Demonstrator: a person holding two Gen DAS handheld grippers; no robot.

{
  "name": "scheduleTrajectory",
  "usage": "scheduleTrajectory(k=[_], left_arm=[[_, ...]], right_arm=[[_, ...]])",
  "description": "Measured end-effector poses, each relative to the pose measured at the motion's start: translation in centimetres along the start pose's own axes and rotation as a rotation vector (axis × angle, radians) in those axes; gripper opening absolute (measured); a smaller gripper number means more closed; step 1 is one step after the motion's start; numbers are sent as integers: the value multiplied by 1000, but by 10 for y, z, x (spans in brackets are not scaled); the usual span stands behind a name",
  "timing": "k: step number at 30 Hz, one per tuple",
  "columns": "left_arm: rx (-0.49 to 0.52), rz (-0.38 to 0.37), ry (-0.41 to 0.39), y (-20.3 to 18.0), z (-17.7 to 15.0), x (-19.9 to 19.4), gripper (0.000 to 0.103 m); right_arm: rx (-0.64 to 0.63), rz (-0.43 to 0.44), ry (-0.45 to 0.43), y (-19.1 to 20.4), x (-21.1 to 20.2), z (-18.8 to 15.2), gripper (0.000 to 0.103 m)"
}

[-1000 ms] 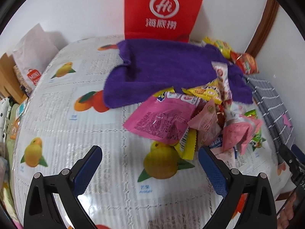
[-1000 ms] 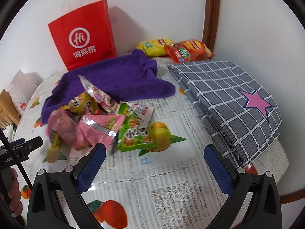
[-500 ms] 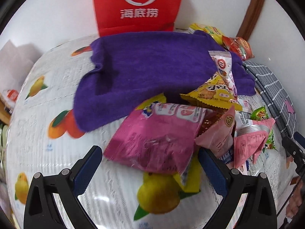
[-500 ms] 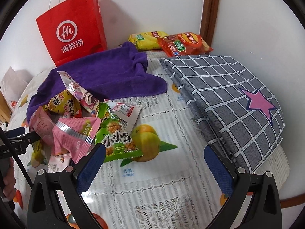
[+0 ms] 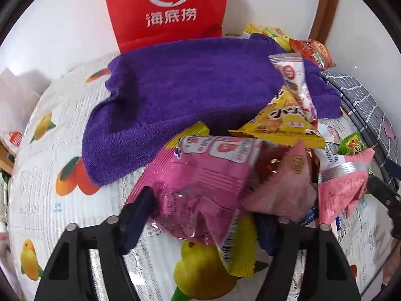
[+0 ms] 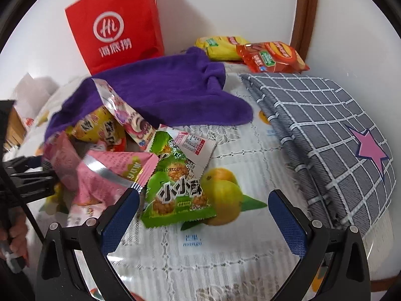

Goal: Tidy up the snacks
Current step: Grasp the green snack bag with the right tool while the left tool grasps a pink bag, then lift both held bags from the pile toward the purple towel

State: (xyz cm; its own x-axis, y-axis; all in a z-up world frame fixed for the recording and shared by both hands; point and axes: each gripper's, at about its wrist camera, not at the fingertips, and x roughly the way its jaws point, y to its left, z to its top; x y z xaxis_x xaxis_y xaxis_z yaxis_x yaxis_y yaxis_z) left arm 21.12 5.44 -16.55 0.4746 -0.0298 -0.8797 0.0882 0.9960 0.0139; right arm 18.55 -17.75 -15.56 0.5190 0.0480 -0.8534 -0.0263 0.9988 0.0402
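Observation:
A heap of snack packets lies on the fruit-print tablecloth (image 5: 50,175) in front of a purple towel (image 5: 188,87). My left gripper (image 5: 203,208) is closing its jaws on a large pink snack packet (image 5: 200,175); both blue pads touch its sides and the film is crumpling. Its right pad is partly hidden under the packet. A yellow packet (image 5: 278,125) and paler pink packets (image 5: 343,188) sit just to the right. My right gripper (image 6: 203,195) is open, low over the cloth, with a green snack packet (image 6: 175,188) between its fingers, untouched.
A red paper bag (image 6: 117,25) stands at the wall behind the towel. Yellow and orange chip bags (image 6: 270,55) lie in the far corner. A folded grey checked cloth with a pink star (image 6: 338,130) covers the right side. A hand (image 6: 15,228) holds the left gripper.
Both grippers have moved forward and down toward the snack heap. The left jaws have narrowed from wide open onto the large pink packet. The right jaws stay wide.

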Motion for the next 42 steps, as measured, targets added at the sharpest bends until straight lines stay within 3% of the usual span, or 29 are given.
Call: scheduleTrajectory(k=[5,7,8,12,26,42], left_arm=[[-5,-3,-11,3,0,-9,58],[-24,-9,-11,8,-2,-11,57],[-32,-12,-12,10,-3,-13,57],[-72,-25,-20,22,-11,-20,56],[-160,-48,-49,43,-41,-55,51],[-166,-67,-152,37,-16,-108,51]], right_arm=[[20,39,39,1,20,3,87],[13,54,40,3,22,3,74],[5,58,47,4,22,2,61],[-33,29,45,7,11,-6,52],[63,-23,11,-26,-38,-20,51],[28,-17,-79,-8,-81,-5,50]])
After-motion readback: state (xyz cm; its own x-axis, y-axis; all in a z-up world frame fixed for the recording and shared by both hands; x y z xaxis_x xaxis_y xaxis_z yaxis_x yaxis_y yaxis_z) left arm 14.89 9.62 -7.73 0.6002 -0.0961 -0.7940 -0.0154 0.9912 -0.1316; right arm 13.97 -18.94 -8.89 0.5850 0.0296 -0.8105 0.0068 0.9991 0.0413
